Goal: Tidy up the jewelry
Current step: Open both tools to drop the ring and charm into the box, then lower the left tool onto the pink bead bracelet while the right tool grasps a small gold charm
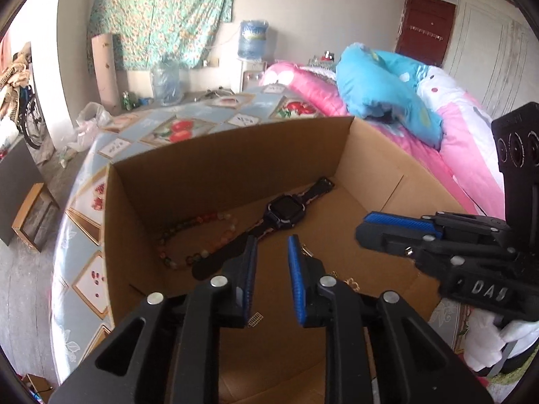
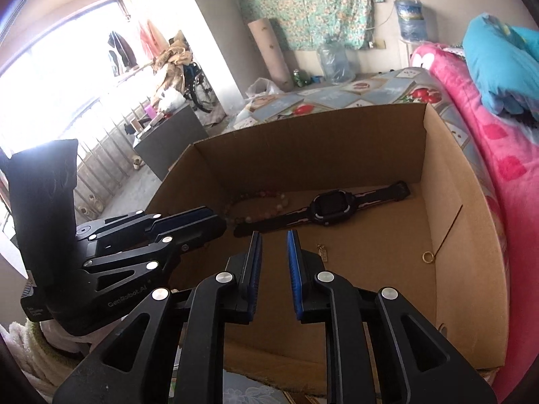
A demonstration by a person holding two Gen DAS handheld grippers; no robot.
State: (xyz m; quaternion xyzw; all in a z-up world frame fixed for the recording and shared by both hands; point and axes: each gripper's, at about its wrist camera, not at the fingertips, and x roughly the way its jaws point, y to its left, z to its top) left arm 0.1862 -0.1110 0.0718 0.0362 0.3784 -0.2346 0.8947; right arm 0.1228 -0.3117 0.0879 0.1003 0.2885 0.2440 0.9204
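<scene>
We hold both tongs over an open cardboard box [image 1: 188, 171] that sits on a desk [image 1: 84, 208] covered with a fruit-patterned cloth. Our left tongs [image 1: 272, 245] hang above the near part of the box, their blue pads parted by a narrow gap with nothing between them. Our right tongs [image 2: 273, 240] stand the same way, slightly apart and empty; in the left view they show from the side at the right edge, above the box's right wall.

On the box floor lies a black watch [image 2: 325, 210] with its strap stretched flat, reaching toward the far right corner. Just to its left a bead bracelet [image 1: 188, 235] of reddish and pale beads lies in a loop, touching or nearly touching the strap's near end. Closer to us a small gold chain piece [image 2: 322, 252] rests on the cardboard just beside the right tongs' tip, and a gold ring [image 2: 428, 257] lies near the box's right wall, well apart from the watch. A pink quilt [image 2: 498, 155] and a blue pillow [image 1: 380, 91] lie on the bed beside the desk.
</scene>
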